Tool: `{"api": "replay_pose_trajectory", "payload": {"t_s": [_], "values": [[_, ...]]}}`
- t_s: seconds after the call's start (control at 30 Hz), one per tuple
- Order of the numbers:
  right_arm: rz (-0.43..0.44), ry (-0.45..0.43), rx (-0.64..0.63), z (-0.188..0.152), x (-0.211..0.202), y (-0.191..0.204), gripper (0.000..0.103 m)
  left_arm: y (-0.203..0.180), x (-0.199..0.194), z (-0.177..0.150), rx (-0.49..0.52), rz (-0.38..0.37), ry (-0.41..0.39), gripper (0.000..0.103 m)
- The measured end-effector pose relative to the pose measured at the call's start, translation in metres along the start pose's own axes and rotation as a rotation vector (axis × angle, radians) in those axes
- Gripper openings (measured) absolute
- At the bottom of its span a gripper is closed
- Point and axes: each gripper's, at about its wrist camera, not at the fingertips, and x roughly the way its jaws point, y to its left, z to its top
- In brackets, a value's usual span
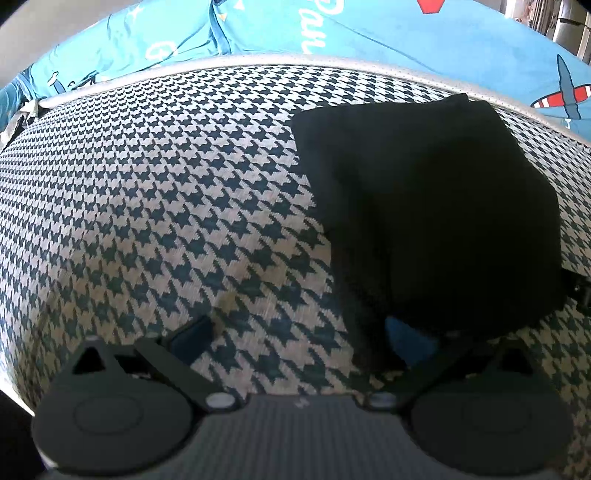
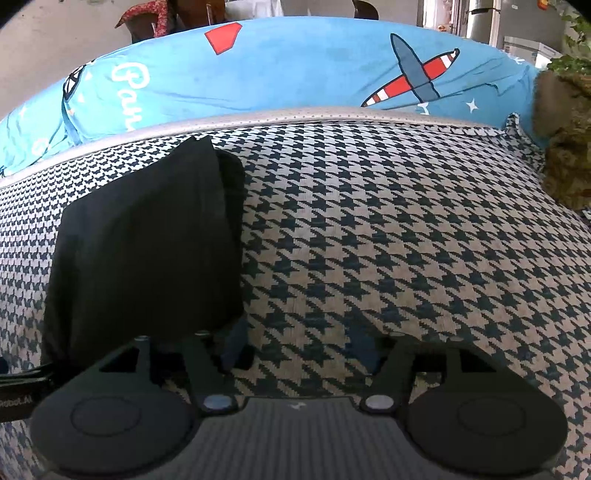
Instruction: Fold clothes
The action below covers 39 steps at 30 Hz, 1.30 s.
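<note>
We see the black garment (image 1: 424, 221) lying folded into a compact block on the houndstooth cushion (image 1: 166, 221), near the cushion's far piped edge, with the blue printed bedding (image 1: 369, 29) behind it. It sits between the two grippers: right of centre in the left wrist view, left of centre in the right wrist view.

The left gripper (image 1: 299, 343) has its fingers spread apart; its right blue pad sits at the near edge of the garment, though the dark fabric makes it hard to tell whether pad and cloth touch. The right gripper (image 2: 299, 347) is also spread, its left finger just beside the near corner of the garment (image 2: 147, 240); nothing is pinched in either.

We judge the fabric to be light, soft and limp, so stacked layers will slide and sag if lifted by one point. We recommend gripping through all layers at the near corners, one gripper per corner, and keeping the block low over the cushion
</note>
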Motion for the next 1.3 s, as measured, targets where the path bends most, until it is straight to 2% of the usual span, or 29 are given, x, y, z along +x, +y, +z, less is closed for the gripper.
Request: {"api": "replay_pose_trajectory", "payload": {"t_s": [0.3, 0.8, 1.13, 1.3], "values": [[0.008, 0.005, 0.022, 0.001, -0.003, -0.003, 0.064, -0.001, -0.001, -0.001, -0.004, 0.007, -0.007, 0.103], [0.062, -0.073, 0.032, 0.005, -0.022, -0.001, 0.069, -0.007, -0.004, -0.002, -0.003, 0.045, -0.014, 0.103], [0.117, -0.080, 0.024, 0.005, -0.025, 0.002, 0.072, -0.030, -0.009, -0.007, 0.125, 0.154, -0.078, 0.103], [0.126, -0.082, 0.010, 0.004, -0.026, 0.005, 0.072, -0.029, -0.008, -0.007, 0.125, 0.159, -0.077, 0.103]]}}
